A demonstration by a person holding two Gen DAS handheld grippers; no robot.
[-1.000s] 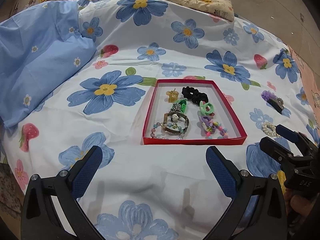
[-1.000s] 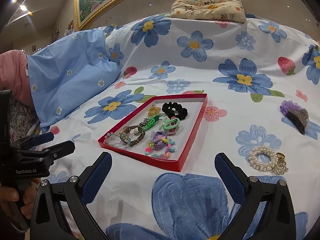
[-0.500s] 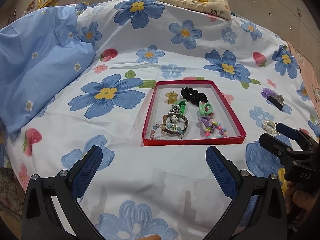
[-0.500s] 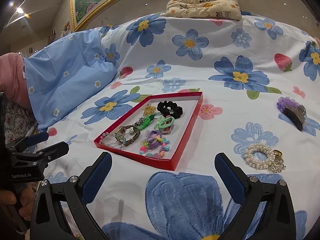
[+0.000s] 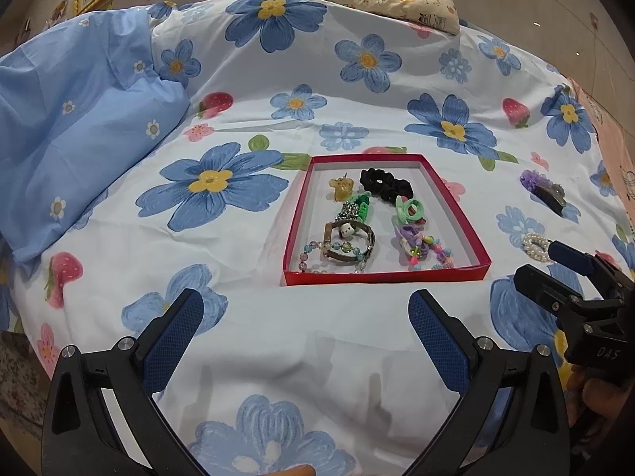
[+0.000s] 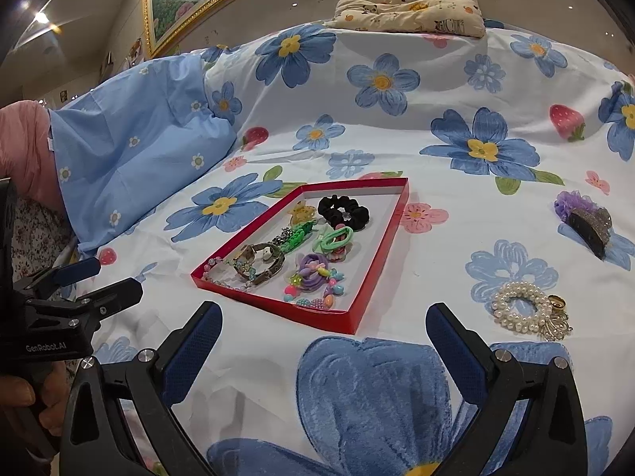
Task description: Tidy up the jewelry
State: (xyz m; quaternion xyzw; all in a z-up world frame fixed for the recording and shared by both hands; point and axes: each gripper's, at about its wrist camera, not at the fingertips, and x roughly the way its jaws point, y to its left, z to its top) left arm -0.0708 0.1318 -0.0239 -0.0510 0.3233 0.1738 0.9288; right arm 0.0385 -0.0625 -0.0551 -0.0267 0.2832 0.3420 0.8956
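Both my claws hang spread wide and empty above the flowered bed sheet (image 6: 456, 246). My left claw (image 5: 305, 313) faces the red tray (image 5: 381, 275), which holds hair ties and bracelets. My right claw (image 6: 323, 327) sits near the tray's corner; the pearl bracelet (image 6: 518, 305) and purple hair clip (image 6: 583, 218) lie outside the tray, to its right.
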